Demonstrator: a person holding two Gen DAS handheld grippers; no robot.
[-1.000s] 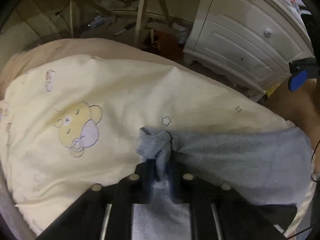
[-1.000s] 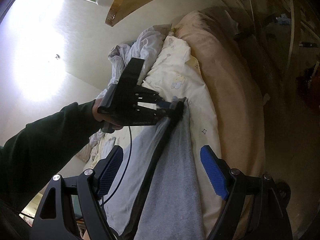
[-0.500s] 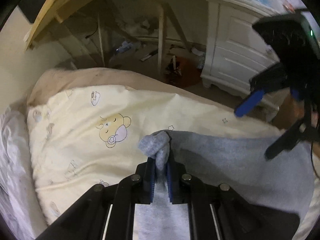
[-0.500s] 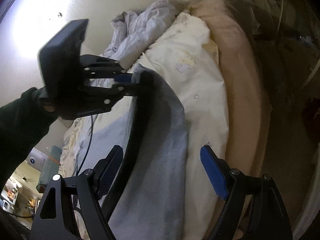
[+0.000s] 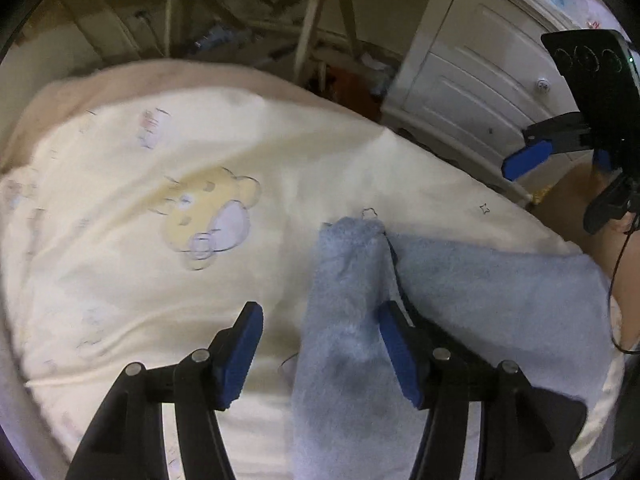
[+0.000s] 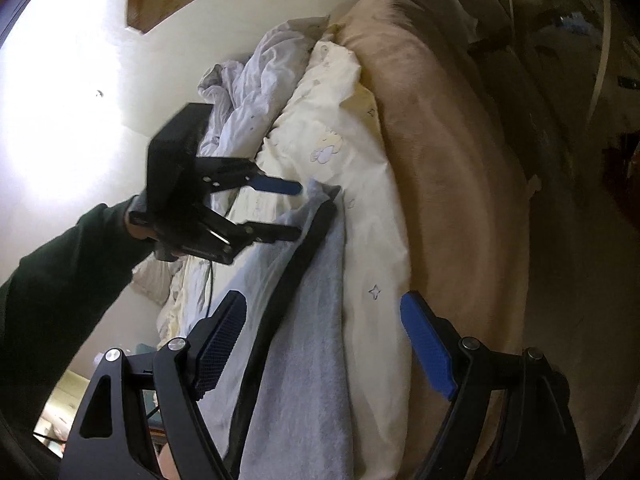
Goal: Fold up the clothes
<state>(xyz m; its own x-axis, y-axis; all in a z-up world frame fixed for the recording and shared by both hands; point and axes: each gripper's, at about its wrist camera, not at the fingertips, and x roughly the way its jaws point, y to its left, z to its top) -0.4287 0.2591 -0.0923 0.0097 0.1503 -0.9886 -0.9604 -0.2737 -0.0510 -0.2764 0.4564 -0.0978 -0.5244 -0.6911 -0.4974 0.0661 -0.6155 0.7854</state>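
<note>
In the left wrist view the left hand-held gripper [image 5: 320,344] stands spread and empty over the grey garment [image 5: 460,280], which lies on the cream bear-print duvet [image 5: 160,184], its bunched corner just right of the bear; before moving on, I would check that corner lies square. In the right wrist view the right hand-held gripper [image 6: 324,344] is also released above the garment's long edge [image 6: 304,360], which a dark strip borders; smooth it flat.
</note>
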